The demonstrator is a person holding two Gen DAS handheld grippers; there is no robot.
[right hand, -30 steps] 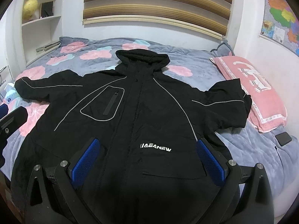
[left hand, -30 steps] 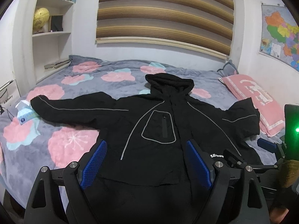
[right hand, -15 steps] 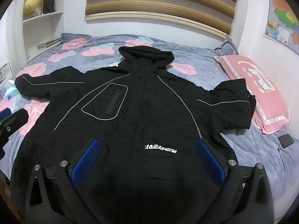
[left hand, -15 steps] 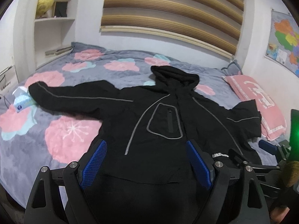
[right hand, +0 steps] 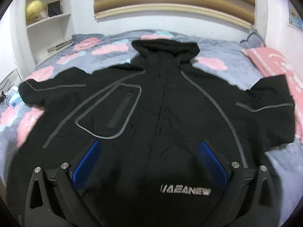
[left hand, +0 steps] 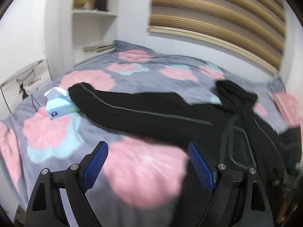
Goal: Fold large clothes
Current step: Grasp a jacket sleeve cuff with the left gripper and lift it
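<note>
A large black hooded jacket (right hand: 162, 109) with grey piping lies spread face up on the bed (right hand: 223, 64), hood toward the wall. Its long left sleeve (left hand: 132, 109) stretches across the left wrist view. My left gripper (left hand: 147, 147) is open and empty, above the bedspread just left of the jacket body. My right gripper (right hand: 149, 147) is open and empty, over the jacket's lower front, above the white logo (right hand: 185, 190). The right sleeve (right hand: 269, 109) lies folded short near the pillow.
A light blue tissue pack (left hand: 58, 107) lies by the left sleeve's cuff. A pink pillow (right hand: 274, 62) is at the right of the bed. White shelves (right hand: 45, 19) with a yellow globe stand at the back left. Striped blinds (left hand: 217, 19) cover the window.
My left gripper has swung left, off the jacket's body toward the left sleeve and bedspread. My right gripper has moved forward and lower over the jacket front. Both stay open.
</note>
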